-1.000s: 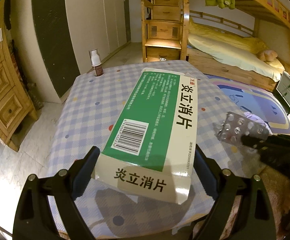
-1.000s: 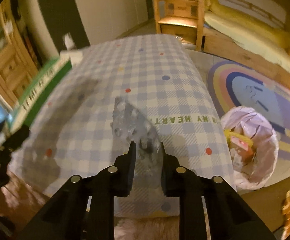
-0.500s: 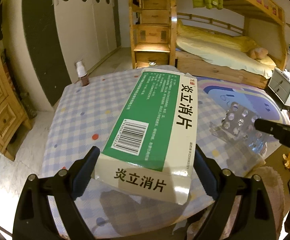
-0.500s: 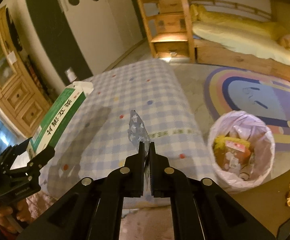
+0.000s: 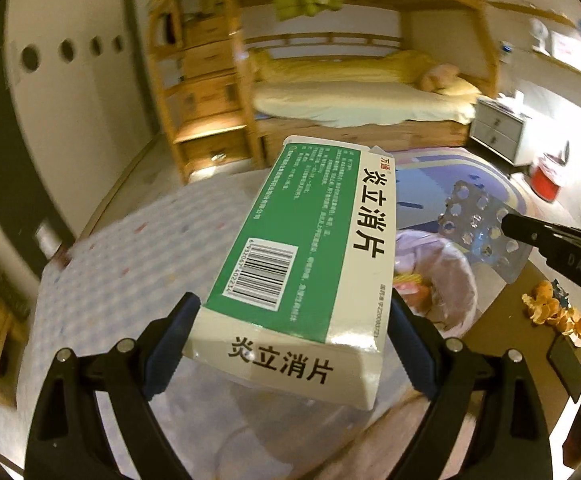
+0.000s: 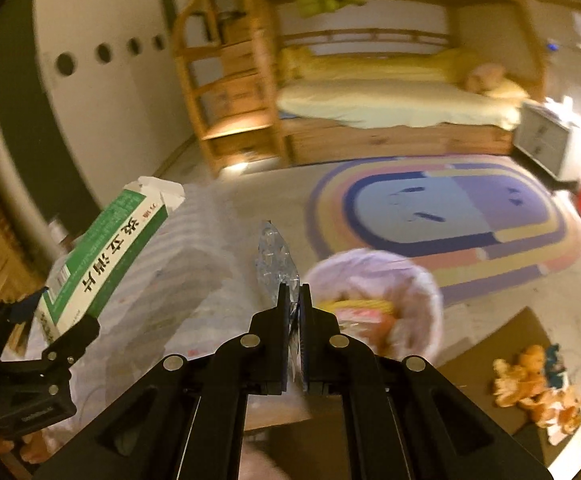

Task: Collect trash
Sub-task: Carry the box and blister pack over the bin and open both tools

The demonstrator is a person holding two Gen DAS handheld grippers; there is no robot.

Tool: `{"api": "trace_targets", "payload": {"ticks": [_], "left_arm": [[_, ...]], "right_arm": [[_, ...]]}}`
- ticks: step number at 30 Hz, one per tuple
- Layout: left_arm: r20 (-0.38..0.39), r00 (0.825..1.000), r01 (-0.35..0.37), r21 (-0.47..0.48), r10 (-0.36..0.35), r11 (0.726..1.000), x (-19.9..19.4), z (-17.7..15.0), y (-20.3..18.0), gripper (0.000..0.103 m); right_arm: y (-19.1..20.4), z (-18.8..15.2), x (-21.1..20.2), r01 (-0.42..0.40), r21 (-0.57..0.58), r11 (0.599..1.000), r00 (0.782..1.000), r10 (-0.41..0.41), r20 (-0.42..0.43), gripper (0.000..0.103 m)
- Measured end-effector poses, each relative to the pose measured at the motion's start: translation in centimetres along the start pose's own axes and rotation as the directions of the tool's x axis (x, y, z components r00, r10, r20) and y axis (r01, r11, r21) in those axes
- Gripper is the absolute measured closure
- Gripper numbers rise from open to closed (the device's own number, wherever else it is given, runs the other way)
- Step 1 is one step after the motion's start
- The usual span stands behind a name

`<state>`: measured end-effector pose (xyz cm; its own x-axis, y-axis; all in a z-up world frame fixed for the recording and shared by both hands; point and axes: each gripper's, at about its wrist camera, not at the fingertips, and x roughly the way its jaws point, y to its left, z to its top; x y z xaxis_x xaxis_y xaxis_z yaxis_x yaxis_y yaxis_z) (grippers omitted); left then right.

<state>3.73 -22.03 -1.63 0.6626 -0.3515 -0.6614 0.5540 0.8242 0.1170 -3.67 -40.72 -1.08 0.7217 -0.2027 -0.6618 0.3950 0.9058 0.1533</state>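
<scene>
My left gripper [image 5: 290, 340] is shut on a green and white medicine box [image 5: 306, 248] and holds it in the air over the edge of the checked table [image 5: 138, 264]. The box also shows in the right wrist view [image 6: 102, 256]. My right gripper [image 6: 295, 300] is shut on a silver blister pack [image 6: 276, 260], held edge-on just left of the trash bin [image 6: 374, 300] lined with a white bag. The blister pack [image 5: 482, 228] hangs over the bin [image 5: 438, 280] in the left wrist view.
Orange peels [image 6: 538, 384] lie on the floor to the right of the bin. A small bottle [image 5: 48, 240] stands at the table's far left corner. A bunk bed [image 6: 390, 100], wooden steps [image 6: 226, 92] and a colourful rug [image 6: 442, 216] lie beyond.
Both grippers have swung right and away from the table toward the bin, each keeping its load. The bin now lies directly ahead of both.
</scene>
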Motion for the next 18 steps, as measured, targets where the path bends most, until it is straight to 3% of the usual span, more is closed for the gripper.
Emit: {"api": "trace_targets", "payload": {"ticks": [9, 16, 18], "left_arm": [[-0.027, 0.994, 0.113, 0.128, -0.110, 0.985, 6.4, 4.3, -7.4, 0.015], [-0.054, 0.983, 0.182, 0.125, -0.176, 0.975, 10.4, 6.1, -10.0, 0.013], [-0.062, 0.982, 0.182, 0.110, -0.176, 0.977, 11.2, 6.4, -10.0, 0.007]], "right_arm": [[-6.5, 1.2, 3.7, 0.119, 0.089, 0.989, 0.993, -0.118, -0.018, 0.099], [-9.4, 1.3, 8.7, 0.134, 0.128, 0.983, 0.988, -0.123, -0.089, 0.097], [-9.6, 1.2, 10.2, 0.126, 0.127, 0.984, 0.988, -0.112, -0.111, 0.095]]}}
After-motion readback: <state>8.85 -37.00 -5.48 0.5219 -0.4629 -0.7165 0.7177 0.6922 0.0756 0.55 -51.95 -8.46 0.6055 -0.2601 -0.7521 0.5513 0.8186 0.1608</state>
